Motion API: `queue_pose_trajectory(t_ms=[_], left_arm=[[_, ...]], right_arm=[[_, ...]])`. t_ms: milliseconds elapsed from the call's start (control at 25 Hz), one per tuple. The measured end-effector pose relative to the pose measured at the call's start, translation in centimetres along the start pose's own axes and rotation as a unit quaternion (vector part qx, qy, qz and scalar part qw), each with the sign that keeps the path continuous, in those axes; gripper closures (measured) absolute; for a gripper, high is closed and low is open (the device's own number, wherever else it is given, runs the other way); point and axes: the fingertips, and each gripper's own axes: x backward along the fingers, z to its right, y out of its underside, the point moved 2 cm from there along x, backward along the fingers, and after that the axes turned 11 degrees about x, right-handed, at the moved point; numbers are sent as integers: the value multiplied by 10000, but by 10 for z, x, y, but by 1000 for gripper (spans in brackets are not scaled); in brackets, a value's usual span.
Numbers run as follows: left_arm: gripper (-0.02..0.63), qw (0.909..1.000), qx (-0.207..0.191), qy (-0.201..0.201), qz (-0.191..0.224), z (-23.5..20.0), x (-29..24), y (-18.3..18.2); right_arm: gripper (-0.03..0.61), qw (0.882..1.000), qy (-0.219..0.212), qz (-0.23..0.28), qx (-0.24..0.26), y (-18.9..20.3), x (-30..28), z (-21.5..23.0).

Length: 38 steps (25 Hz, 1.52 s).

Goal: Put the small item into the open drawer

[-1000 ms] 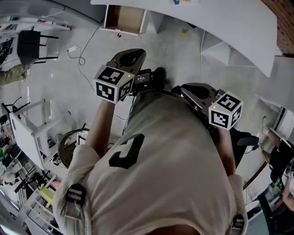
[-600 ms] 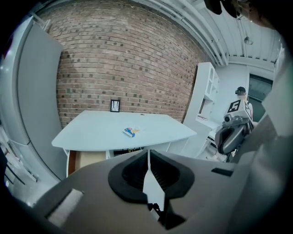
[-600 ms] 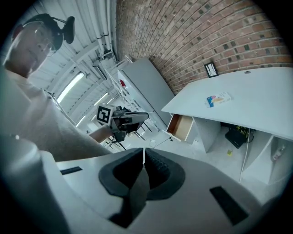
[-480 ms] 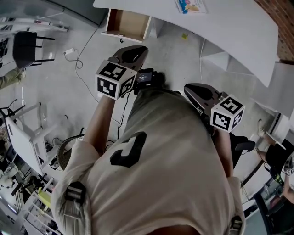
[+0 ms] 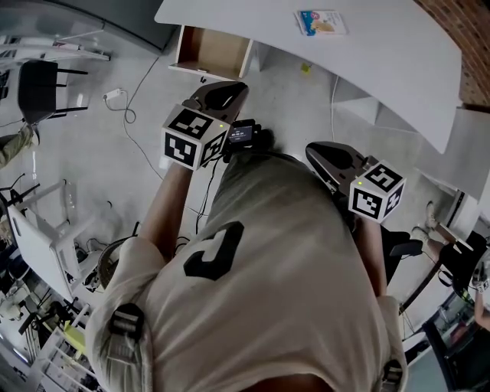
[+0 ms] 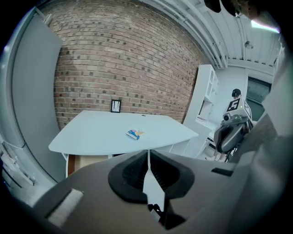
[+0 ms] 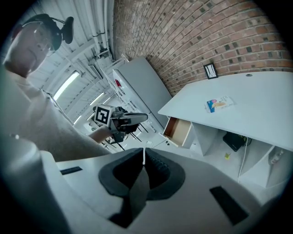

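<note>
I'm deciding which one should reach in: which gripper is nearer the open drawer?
Left. The left gripper is just short of the open drawer, nearly in line with it; the right gripper is farther back, to its right in the head view.

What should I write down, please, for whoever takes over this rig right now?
Left claw: shut, empty, short of the table.
Right claw: shut, empty, also short of it.
Small item: lying on the white table top, untouched.
Drawer: open, under the table's left end in the head view.
Done: nothing yet.
Left: grasp the small item, carry it to the drawer, release it inside.
</note>
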Motion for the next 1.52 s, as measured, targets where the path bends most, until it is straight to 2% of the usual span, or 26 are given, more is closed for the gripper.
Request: queue_pose_trajectory(t_ms=[440, 920, 1520], left_arm=[[598, 9996, 54, 284, -40, -17, -10, -5], [598, 9980, -60, 589, -212, 0, -34, -11], [598, 9987, -209, 394, -258, 52, -94, -50]], right_arm=[[565, 9999, 73, -127, -33, -14, -26, 7], [565, 9991, 197, -133, -340, -10, -20, 20], [565, 9994, -153, -85, -302, -29, 21, 95]])
